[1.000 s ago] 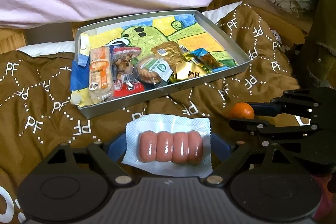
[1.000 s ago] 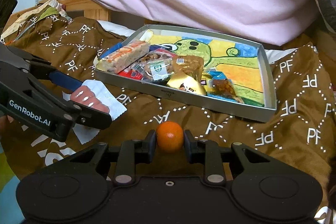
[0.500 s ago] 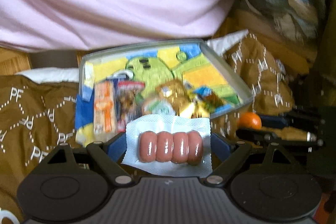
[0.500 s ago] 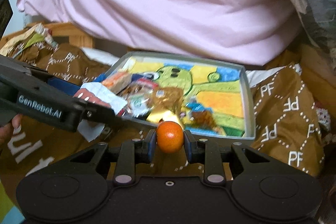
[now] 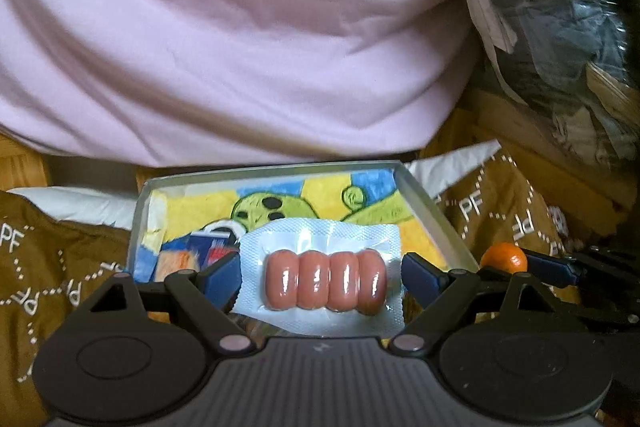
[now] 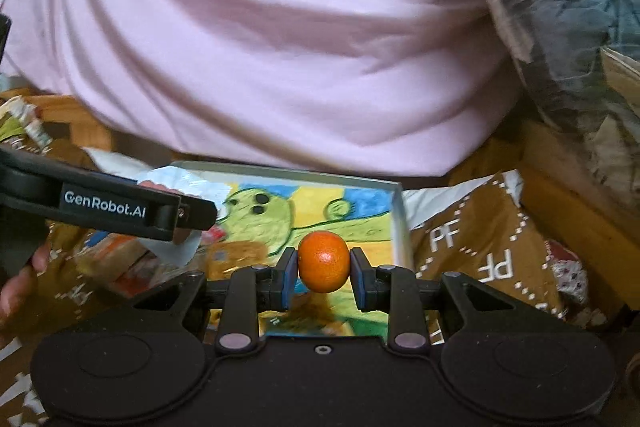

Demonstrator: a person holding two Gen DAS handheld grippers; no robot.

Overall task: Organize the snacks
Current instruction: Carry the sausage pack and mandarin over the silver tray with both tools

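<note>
Both loads have risen off the brown blanket and now hang over the tray [image 5: 436, 211] — left gripper [image 5: 322, 277] clamping the sausage pack [image 5: 325, 285], right gripper [image 6: 324, 277] pinching the orange [image 6: 323, 261] — apparently ready for dropping in.

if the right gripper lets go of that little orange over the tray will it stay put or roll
The orange is round and smooth, so it would probably roll on the tray, whose raised rim should stop it. Held by the right gripper without visibly denting, it seems firm.
</note>
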